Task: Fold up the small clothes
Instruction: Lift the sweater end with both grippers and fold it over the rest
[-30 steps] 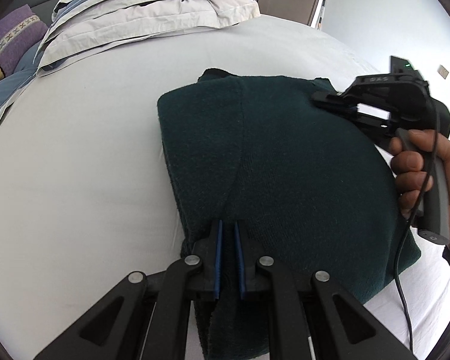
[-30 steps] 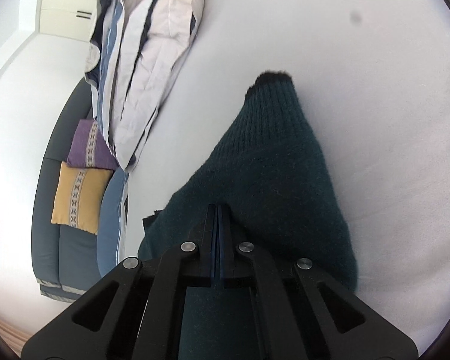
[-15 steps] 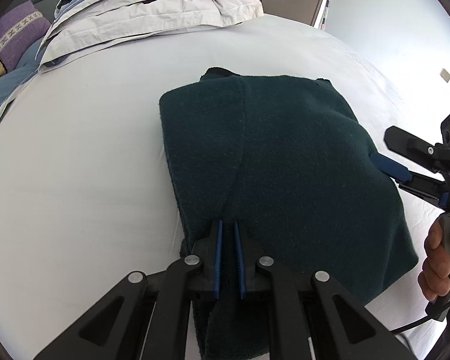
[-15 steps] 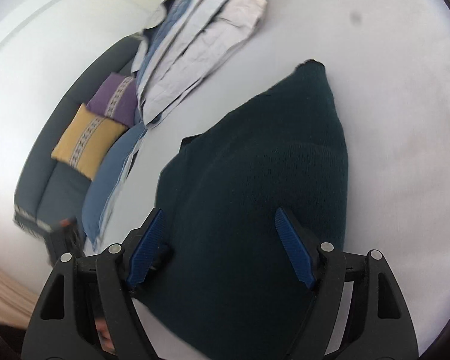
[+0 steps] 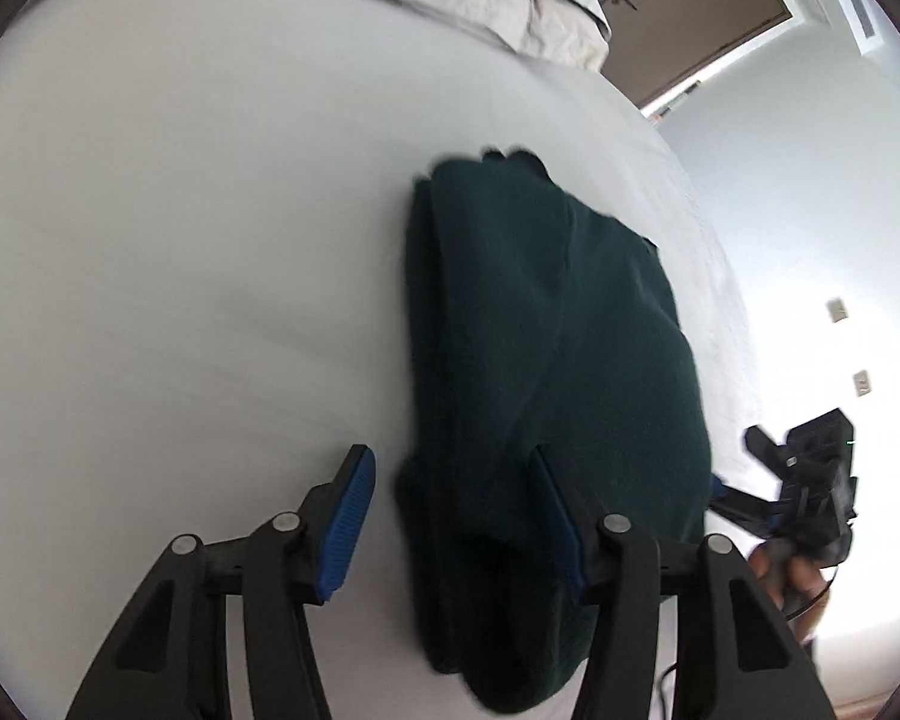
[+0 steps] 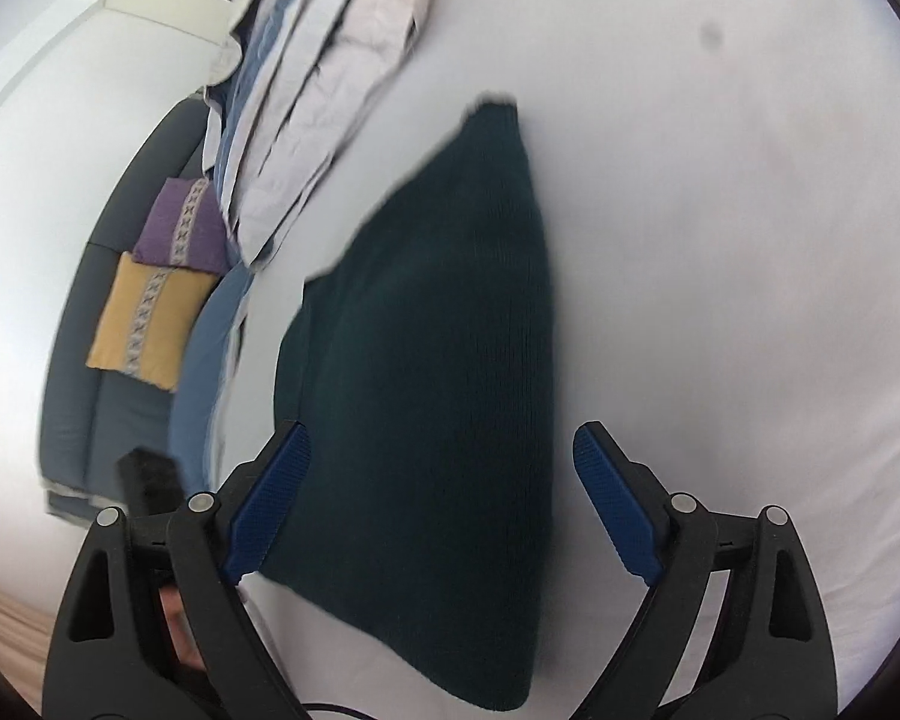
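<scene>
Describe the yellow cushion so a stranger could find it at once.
Look past the white bed to the dark grey sofa beside it. The yellow cushion lies there, just below a purple cushion; both share a pale patterned stripe, only colour differs.

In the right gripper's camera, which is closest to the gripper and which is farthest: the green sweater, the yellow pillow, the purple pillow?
1. Green sweater, lying between the right gripper fingers on the bed.
2. Yellow pillow, off to the left on the sofa.
3. Purple pillow, just beyond the yellow one.
</scene>
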The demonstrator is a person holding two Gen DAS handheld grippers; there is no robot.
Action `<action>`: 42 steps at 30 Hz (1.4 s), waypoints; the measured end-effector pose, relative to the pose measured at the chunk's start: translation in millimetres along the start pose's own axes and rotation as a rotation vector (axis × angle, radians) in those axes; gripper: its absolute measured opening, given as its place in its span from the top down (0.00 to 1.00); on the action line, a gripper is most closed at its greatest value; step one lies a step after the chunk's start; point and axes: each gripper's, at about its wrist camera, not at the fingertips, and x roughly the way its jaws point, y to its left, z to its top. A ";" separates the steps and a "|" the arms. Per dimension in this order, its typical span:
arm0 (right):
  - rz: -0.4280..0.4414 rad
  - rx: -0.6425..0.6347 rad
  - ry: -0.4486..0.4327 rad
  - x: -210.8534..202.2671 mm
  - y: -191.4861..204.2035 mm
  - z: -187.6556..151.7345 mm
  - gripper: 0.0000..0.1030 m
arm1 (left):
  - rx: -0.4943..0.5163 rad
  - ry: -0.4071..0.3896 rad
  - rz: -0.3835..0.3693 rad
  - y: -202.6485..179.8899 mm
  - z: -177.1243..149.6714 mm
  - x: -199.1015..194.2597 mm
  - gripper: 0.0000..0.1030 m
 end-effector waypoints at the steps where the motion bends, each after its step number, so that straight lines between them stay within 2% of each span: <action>1: 0.008 -0.005 0.013 6.0 -0.2 -1.4 0.15 | -0.012 0.016 -0.019 0.7 1.6 5.7 0.46; 7: 0.020 0.027 0.036 23.8 -9.7 4.4 0.26 | -0.136 0.039 -0.133 22.4 27.7 17.4 0.47; 10: 0.004 0.028 0.057 34.5 -13.6 6.5 0.39 | -0.154 0.065 -0.159 24.8 36.7 27.7 0.47; 13: 0.002 0.034 0.056 42.4 -10.4 9.9 0.44 | -0.173 0.072 -0.158 23.1 43.0 31.8 0.48; 17: -0.032 -0.003 0.043 39.6 -6.6 6.7 0.54 | -0.146 0.072 -0.128 15.7 36.5 32.6 0.66; 20: -0.054 -0.028 0.024 36.9 2.7 6.2 0.59 | -0.127 0.063 -0.118 13.4 39.4 30.6 0.73; 23: -0.077 -0.071 -0.006 28.8 17.9 5.8 0.63 | -0.116 0.053 -0.115 8.3 40.9 24.4 0.76; 28: -0.053 -0.092 -0.042 6.7 34.1 3.6 0.64 | -0.099 0.036 -0.127 -4.3 39.2 6.7 0.77; 36: 0.015 -0.120 -0.085 -50.1 56.8 -17.7 0.65 | 0.004 -0.019 -0.148 -45.4 11.6 -47.2 0.77; 39: 0.029 -0.127 -0.093 -72.9 60.3 -41.8 0.65 | 0.040 -0.021 -0.140 -57.7 -14.8 -62.2 0.77; 42: 0.014 -0.142 -0.097 -99.1 58.2 -81.2 0.65 | 0.084 -0.011 -0.126 -69.2 -51.5 -71.1 0.77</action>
